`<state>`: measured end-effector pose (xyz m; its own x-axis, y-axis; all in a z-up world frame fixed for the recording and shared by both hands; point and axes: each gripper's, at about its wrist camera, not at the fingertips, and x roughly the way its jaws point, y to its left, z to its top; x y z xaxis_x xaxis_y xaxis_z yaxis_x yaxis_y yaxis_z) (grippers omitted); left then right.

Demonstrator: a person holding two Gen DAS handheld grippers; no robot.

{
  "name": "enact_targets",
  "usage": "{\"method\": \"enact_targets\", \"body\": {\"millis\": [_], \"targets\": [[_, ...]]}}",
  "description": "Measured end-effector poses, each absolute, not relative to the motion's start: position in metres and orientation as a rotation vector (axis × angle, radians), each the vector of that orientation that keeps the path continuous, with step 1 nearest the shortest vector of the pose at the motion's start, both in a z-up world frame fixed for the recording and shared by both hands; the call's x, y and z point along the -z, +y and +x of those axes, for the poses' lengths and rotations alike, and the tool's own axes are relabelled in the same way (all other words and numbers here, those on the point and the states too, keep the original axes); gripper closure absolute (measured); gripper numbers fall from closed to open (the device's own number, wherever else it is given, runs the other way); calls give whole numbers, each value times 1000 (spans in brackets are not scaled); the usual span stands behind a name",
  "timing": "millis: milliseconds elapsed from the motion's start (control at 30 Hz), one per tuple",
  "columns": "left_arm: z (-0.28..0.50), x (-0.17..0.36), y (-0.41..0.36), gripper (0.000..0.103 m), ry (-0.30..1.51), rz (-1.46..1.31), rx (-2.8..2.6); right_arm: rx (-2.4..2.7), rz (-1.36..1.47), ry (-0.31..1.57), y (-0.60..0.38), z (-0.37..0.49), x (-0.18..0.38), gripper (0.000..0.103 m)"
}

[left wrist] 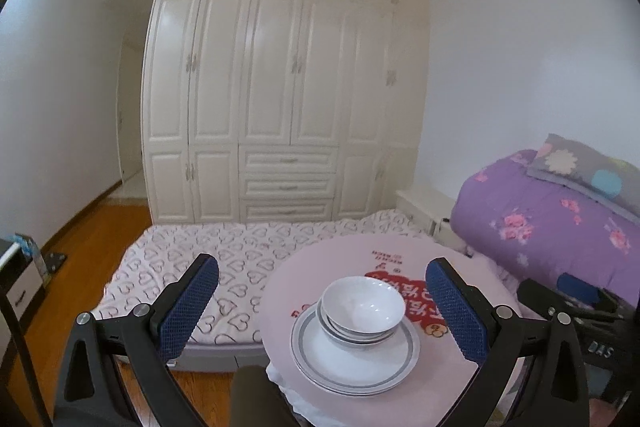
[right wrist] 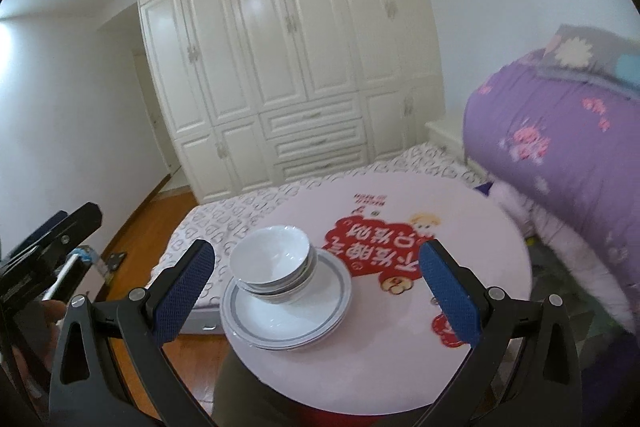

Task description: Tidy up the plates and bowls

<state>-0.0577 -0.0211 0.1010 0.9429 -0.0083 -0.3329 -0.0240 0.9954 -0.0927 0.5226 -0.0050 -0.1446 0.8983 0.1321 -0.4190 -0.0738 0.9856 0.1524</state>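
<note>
Left wrist view: nested bowls (left wrist: 362,303) sit on stacked plates (left wrist: 356,355) at lower centre of the round counter (left wrist: 472,259), seemingly tidied; left gripper (left wrist: 322,303) and right gripper (right wrist: 318,289) hang released, grasping nothing

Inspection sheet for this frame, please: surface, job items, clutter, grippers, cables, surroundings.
Surface: round table with a pale pink printed cover.
Job's things: bowls nested and sitting on stacked plates near the table's left edge; exact counts unclear.
Clutter: nothing seen on the table besides the stack.
Grippers: left gripper open, empty, framing the stack without touching; right gripper open, empty, above the table.
Cables: nothing seen.
Surroundings: white wardrobe, bed with heart-print sheet, folded purple quilt, wood floor.
</note>
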Motion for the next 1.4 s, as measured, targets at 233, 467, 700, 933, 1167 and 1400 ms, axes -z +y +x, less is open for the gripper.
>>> {"method": "enact_targets", "body": {"millis": [233,467,700,933,1167,1400], "targets": [[-92,-88,-28,1,322,-88,32,-79,110,419,-5,503,142,0],[-110,-79,-24,1,342,-92,37,-55,95,405,-5,483,144,0],[-115,-90,-27,1,308,-87,-3,-58,106,401,-5,483,145,0],[-114,-90,-33,1,300,-99,-2,-59,94,383,0,478,144,0],[-109,-91,-36,1,314,-94,4,-56,99,377,-1,476,144,0],[-107,-95,-34,1,327,-96,14,-58,103,381,-2,476,145,0]]}}
